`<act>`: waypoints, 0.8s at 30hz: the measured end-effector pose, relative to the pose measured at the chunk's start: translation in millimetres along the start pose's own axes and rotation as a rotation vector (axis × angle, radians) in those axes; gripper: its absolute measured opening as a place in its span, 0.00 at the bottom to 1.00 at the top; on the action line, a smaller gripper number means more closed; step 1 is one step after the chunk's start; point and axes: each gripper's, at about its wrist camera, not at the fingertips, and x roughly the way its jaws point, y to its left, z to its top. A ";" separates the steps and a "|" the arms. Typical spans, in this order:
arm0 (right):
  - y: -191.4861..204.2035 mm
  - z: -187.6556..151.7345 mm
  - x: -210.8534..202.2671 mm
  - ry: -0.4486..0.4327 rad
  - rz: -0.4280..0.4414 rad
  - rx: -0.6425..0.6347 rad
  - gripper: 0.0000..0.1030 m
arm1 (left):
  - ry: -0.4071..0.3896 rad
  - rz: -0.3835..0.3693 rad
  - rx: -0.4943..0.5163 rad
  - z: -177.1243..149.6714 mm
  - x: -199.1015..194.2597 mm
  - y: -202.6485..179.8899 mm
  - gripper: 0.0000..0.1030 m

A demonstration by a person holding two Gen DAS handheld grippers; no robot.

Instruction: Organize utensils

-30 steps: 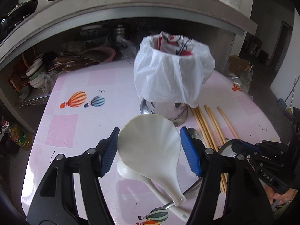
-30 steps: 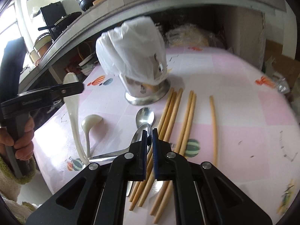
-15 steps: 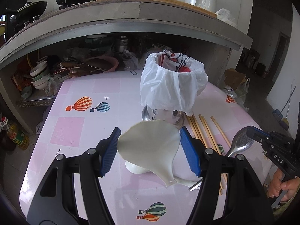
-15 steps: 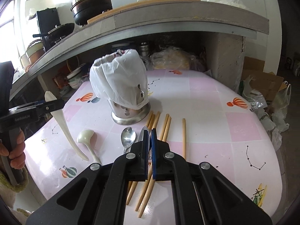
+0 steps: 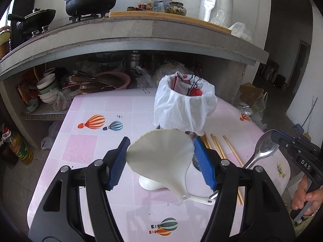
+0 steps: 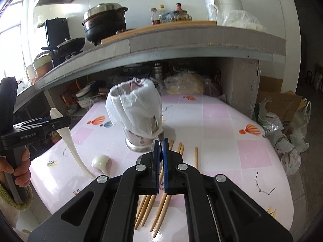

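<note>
The left hand-held gripper is pinching the white rice paddle by its blade, and the right hand-held gripper is pinching the metal spoon, both held above the surface. Each should be going handle-down into the bag-lined holder near the far edge, probably one at a time. The holder's inside is mostly hidden; the spoon's handle is cut off behind the left gripper.
</note>
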 end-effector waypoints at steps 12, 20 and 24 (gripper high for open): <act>-8.1 45.6 -28.8 -0.114 0.013 -0.019 0.03 | -0.111 -0.012 0.022 43.8 -31.4 -4.7 0.60; -14.9 99.7 -43.5 -0.215 0.017 -0.044 0.03 | -0.213 -0.031 0.031 101.5 -44.5 -7.2 0.60; -16.4 119.9 -46.6 -0.253 0.003 -0.054 0.03 | -0.240 -0.031 0.037 133.9 -35.0 -10.9 0.60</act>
